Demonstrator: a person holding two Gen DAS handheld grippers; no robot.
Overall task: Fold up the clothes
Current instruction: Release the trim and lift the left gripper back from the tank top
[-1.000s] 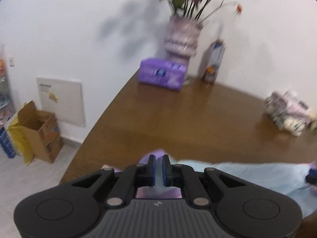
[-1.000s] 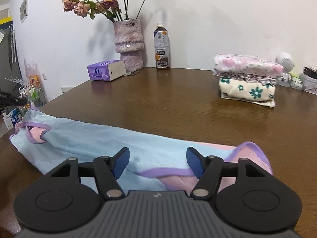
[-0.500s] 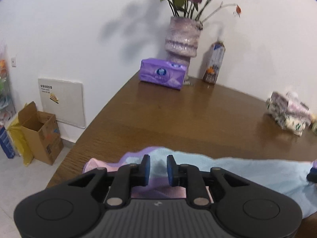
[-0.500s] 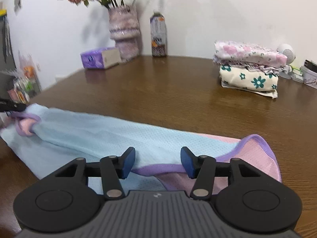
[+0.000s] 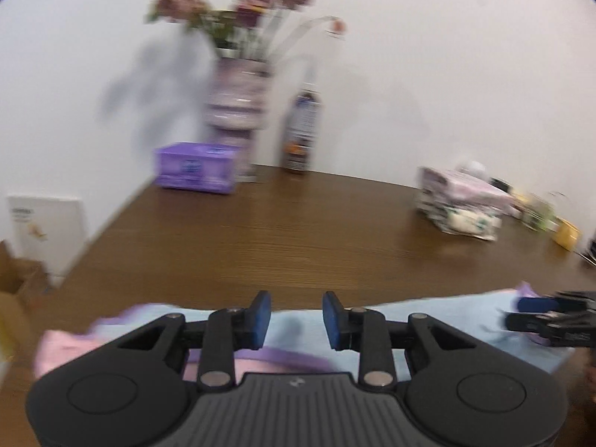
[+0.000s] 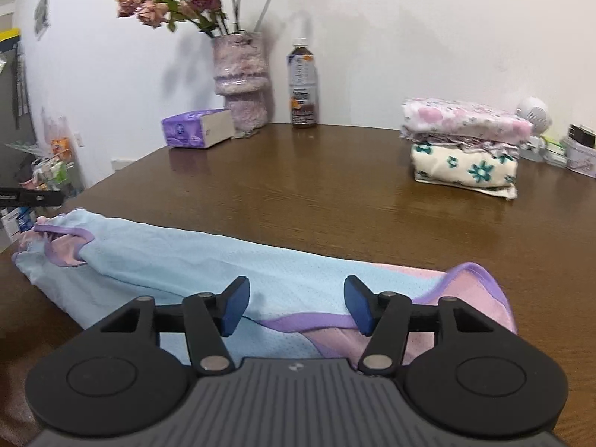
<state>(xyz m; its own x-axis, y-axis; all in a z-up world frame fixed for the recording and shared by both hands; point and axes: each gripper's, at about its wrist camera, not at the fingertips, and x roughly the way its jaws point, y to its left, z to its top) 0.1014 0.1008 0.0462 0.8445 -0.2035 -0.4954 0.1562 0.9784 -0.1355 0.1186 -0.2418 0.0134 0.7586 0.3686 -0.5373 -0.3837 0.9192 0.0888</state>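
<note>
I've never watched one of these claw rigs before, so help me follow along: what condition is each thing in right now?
left claw: open, holding nothing, over the garment
right claw: open, holding nothing
light-blue garment: lying in a long folded strip on the table
stack of clothes: folded and piled
bottle: upright, capped
vase: upright, holding wilted flowers
tissue box: lying flat

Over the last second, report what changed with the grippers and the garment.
The left gripper was shut on the end of the light blue garment; it opened and let go, and that end now lies on the table. The right gripper stayed open above the pink hem. The folded stack did not move.
</note>
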